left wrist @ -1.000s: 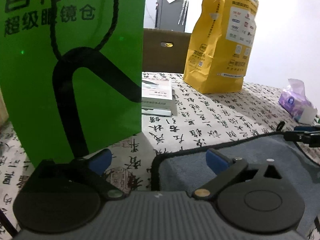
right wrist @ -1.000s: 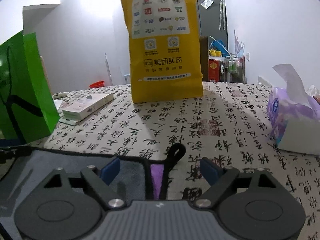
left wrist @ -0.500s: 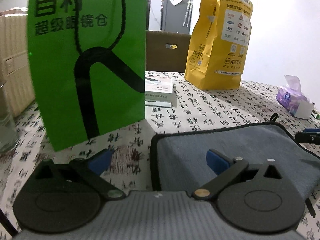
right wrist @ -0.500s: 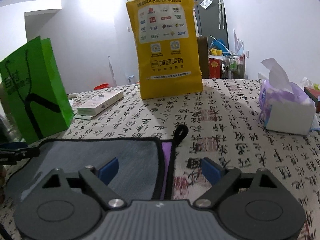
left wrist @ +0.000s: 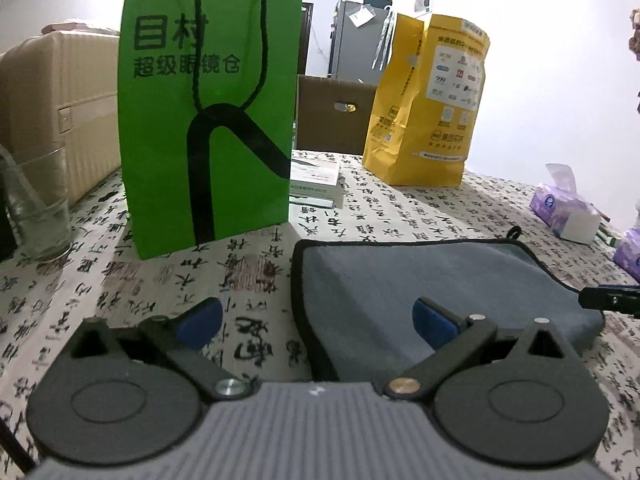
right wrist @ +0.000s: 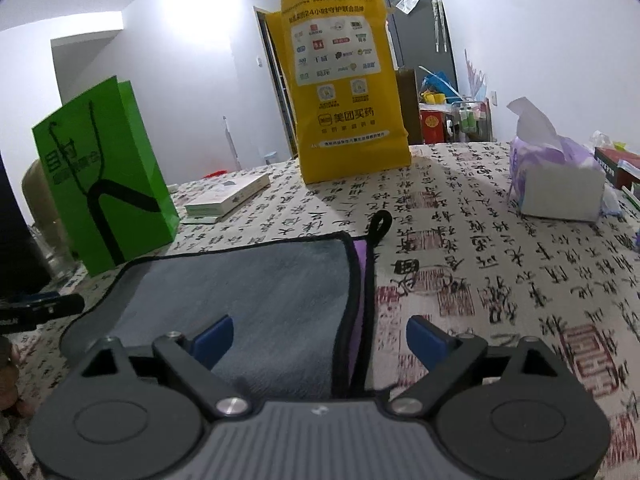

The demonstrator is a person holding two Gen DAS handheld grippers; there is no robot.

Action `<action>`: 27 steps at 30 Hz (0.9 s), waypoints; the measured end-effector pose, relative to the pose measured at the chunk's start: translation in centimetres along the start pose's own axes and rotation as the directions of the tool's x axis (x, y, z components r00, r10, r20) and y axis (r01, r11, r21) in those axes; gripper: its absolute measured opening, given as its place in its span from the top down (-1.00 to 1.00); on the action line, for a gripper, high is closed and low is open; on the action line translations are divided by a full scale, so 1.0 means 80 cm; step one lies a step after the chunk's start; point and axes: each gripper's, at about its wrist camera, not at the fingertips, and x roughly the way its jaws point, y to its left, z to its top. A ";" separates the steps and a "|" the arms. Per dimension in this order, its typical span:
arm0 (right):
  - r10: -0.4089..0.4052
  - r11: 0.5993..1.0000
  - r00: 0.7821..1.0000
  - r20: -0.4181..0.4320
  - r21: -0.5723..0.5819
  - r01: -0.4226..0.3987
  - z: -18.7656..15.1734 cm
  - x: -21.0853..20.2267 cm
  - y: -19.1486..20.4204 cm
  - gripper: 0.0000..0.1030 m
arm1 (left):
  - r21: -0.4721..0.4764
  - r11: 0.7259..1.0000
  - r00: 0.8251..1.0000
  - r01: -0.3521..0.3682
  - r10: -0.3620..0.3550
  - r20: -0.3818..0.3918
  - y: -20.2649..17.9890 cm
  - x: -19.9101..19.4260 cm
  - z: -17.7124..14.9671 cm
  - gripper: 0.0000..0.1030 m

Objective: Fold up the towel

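A grey towel [left wrist: 420,276] with black trim lies folded flat on the calligraphy-print tablecloth [left wrist: 240,264]; it also shows in the right wrist view [right wrist: 248,284], with a purple underside strip [right wrist: 360,280] and a black hanging loop [right wrist: 380,222] at its far right corner. My left gripper [left wrist: 316,316] is open, astride the towel's left edge and holding nothing. My right gripper [right wrist: 320,334] is open, astride the towel's right edge and holding nothing. The other gripper's tip shows at the frame edge in each view.
A green paper bag [left wrist: 208,120] stands at the left, a yellow paper bag [left wrist: 428,108] at the back, a flat box [left wrist: 316,180] between them. A tissue pack [right wrist: 556,176] sits at the right. A clear cup [left wrist: 36,208] stands far left.
Both grippers have drawn back toward me and risen, so more of the folded towel and table shows. The towel now lies flat; both stay open.
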 end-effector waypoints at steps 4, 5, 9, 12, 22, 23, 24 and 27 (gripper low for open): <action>0.007 1.000 1.000 0.019 0.008 -0.007 -0.010 -0.020 0.004 -0.81 | -0.016 1.000 1.000 0.011 -0.011 0.009 -0.002 -0.022 -0.011 -1.00; 0.007 1.000 1.000 0.023 0.009 -0.007 -0.014 -0.026 0.005 -0.81 | -0.017 1.000 1.000 0.014 -0.014 0.010 -0.003 -0.029 -0.014 -1.00; 0.004 1.000 0.999 0.039 0.012 -0.005 -0.029 -0.048 0.010 -0.83 | -0.002 1.000 0.999 0.018 -0.018 0.031 -0.007 -0.055 -0.028 -1.00; 0.000 1.000 0.999 0.051 0.014 -0.001 -0.043 -0.064 0.014 -0.84 | 0.005 1.000 0.999 0.014 -0.014 0.048 -0.008 -0.075 -0.040 -1.00; -0.004 1.000 0.995 0.095 -0.016 0.005 -0.086 -0.130 0.046 -0.89 | -0.023 1.000 0.996 0.006 -0.004 0.089 -0.007 -0.133 -0.078 -1.00; -0.001 1.000 0.995 0.100 -0.019 0.003 -0.089 -0.136 0.050 -0.90 | -0.023 1.000 0.995 0.007 -0.005 0.096 -0.007 -0.139 -0.081 -1.00; 0.003 1.000 0.994 0.105 -0.023 -0.001 -0.093 -0.142 0.054 -0.90 | -0.022 1.000 0.995 0.009 -0.007 0.102 -0.008 -0.146 -0.085 -1.00; 0.008 0.999 0.992 0.124 -0.033 -0.004 -0.103 -0.158 0.065 -0.90 | -0.015 1.000 0.993 0.016 -0.014 0.114 -0.009 -0.159 -0.091 -1.00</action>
